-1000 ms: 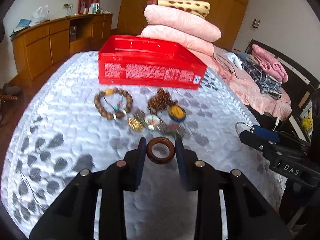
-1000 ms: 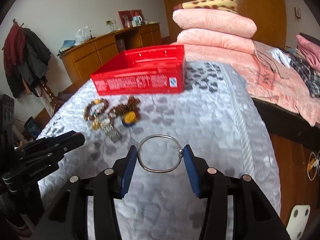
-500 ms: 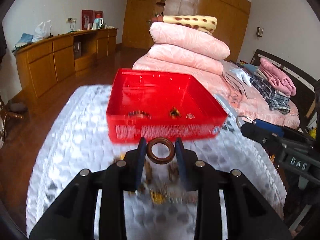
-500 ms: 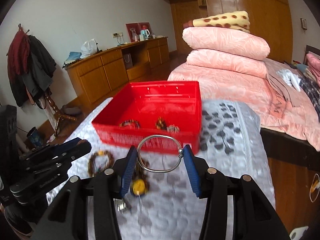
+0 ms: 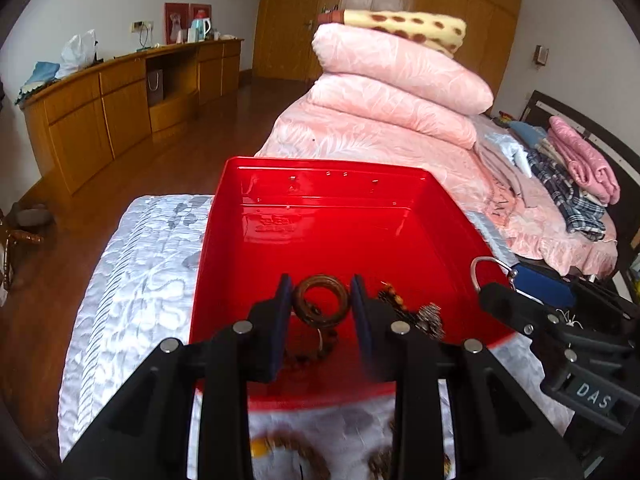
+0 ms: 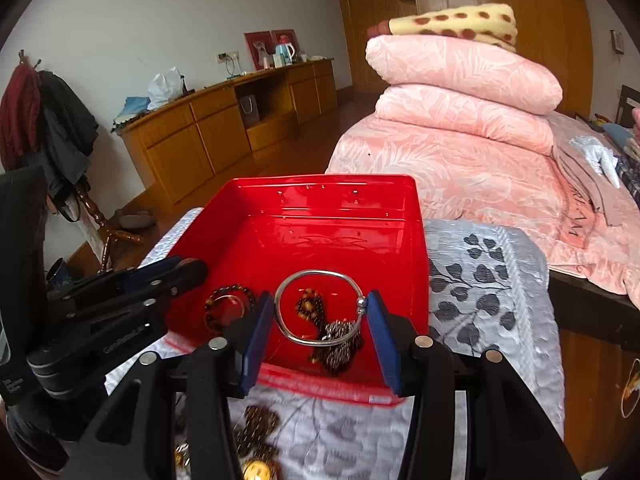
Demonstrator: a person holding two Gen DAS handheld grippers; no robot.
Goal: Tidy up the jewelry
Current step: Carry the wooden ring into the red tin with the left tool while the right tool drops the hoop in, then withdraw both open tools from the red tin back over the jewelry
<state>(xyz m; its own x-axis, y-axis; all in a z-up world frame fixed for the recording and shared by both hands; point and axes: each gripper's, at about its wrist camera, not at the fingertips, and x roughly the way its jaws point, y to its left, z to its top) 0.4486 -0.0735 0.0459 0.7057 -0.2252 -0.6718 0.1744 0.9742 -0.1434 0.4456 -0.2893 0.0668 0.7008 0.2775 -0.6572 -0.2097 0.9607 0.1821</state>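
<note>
The left gripper pinches a dark brown wooden ring between its pads, held above the near end of the shallow red plastic tray on the silver quilted bedspread. The right gripper clamps a thin silver wire bangle over the same tray, where beaded bracelets already lie

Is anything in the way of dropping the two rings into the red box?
Nothing visible. The brown ring and silver bangle hang in the tongs over the open red box; only jewelry lies below.
</note>
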